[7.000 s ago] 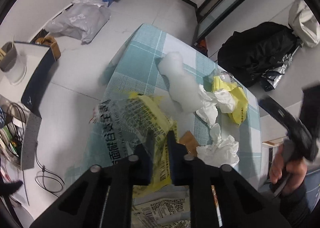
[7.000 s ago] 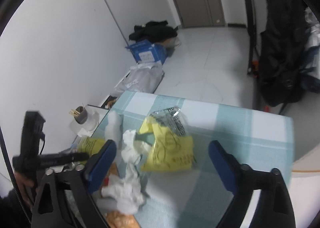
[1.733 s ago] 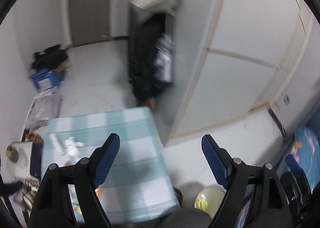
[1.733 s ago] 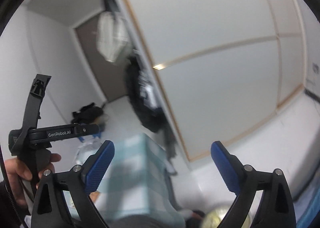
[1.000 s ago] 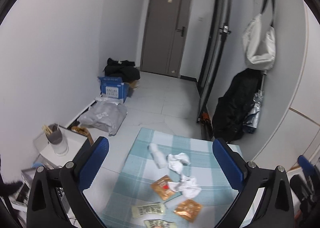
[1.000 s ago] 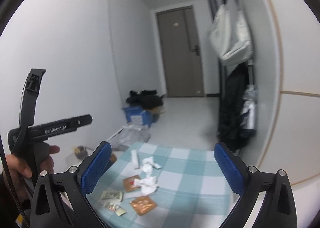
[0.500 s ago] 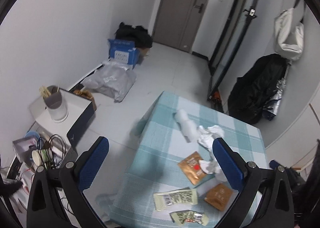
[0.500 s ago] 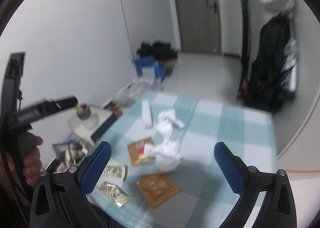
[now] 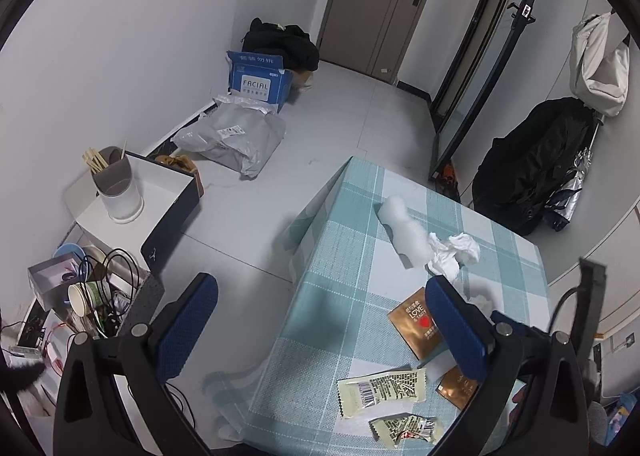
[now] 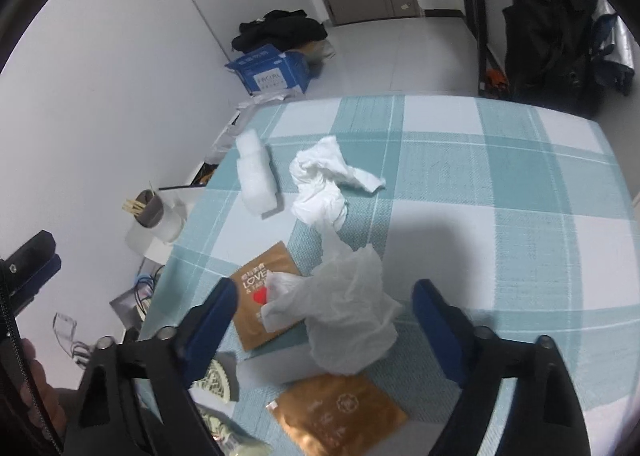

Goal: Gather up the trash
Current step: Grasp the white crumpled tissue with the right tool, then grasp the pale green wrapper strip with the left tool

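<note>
Trash lies on a teal checked tablecloth (image 10: 500, 183). A crumpled white tissue (image 10: 348, 320) sits right between the fingers of my open right gripper (image 10: 324, 320). Another crumpled tissue (image 10: 324, 179) and a white foam piece (image 10: 256, 175) lie farther back. A brown "LOVE" sachet (image 10: 260, 288) lies partly under the near tissue, a second brown sachet (image 10: 340, 416) in front. In the left wrist view, my open, empty left gripper (image 9: 320, 320) hovers high over the table's left edge above two pale green wrappers (image 9: 380, 388), the sachet (image 9: 416, 320), tissue (image 9: 452, 256) and foam (image 9: 404, 236).
On the floor left of the table stand a white side table with a cup of sticks (image 9: 114, 183), a grey plastic bag (image 9: 232, 135), a blue FACIAL box (image 9: 256, 81) and tangled cables (image 9: 100, 308). A black bag (image 9: 532, 163) leans at the right wall.
Both grippers swung down from the walls toward the table. The right gripper has dropped low around the near tissue. The yellow bag the left gripper held earlier is gone.
</note>
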`<state>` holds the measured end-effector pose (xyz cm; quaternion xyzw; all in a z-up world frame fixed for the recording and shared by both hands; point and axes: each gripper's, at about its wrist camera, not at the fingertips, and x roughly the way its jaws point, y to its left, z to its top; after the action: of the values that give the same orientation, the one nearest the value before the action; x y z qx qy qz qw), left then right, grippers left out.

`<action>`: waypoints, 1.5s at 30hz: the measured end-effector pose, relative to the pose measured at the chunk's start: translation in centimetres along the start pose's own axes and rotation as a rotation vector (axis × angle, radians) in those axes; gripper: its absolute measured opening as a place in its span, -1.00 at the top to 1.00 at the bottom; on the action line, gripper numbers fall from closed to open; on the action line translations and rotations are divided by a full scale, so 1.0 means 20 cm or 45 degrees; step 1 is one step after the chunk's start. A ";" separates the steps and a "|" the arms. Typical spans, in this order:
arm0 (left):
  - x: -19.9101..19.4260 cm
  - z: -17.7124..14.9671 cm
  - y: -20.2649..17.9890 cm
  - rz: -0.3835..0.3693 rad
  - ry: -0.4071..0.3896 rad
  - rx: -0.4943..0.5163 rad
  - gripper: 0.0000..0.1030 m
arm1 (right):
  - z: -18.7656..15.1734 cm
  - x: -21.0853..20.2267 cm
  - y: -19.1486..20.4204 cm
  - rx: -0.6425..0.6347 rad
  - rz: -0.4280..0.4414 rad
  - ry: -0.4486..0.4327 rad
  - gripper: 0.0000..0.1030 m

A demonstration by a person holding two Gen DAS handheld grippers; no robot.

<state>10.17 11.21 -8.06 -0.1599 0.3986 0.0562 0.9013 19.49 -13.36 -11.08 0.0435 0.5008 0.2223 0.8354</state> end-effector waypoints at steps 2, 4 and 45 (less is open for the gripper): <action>0.00 0.00 0.00 0.014 0.006 -0.003 -0.98 | -0.02 0.02 0.00 -0.030 -0.013 0.012 -0.05; 0.01 0.00 0.00 0.016 0.016 -0.003 -0.98 | -0.04 0.03 -0.01 -0.029 -0.012 0.019 0.25; 0.32 -0.32 -0.25 0.181 0.475 0.371 -0.71 | -0.19 -0.54 -0.14 -0.174 0.089 -0.266 0.87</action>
<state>11.11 4.21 -15.56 -0.0074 0.5722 0.0309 0.8195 12.81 -20.95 -5.00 0.0268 0.3930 0.2789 0.8758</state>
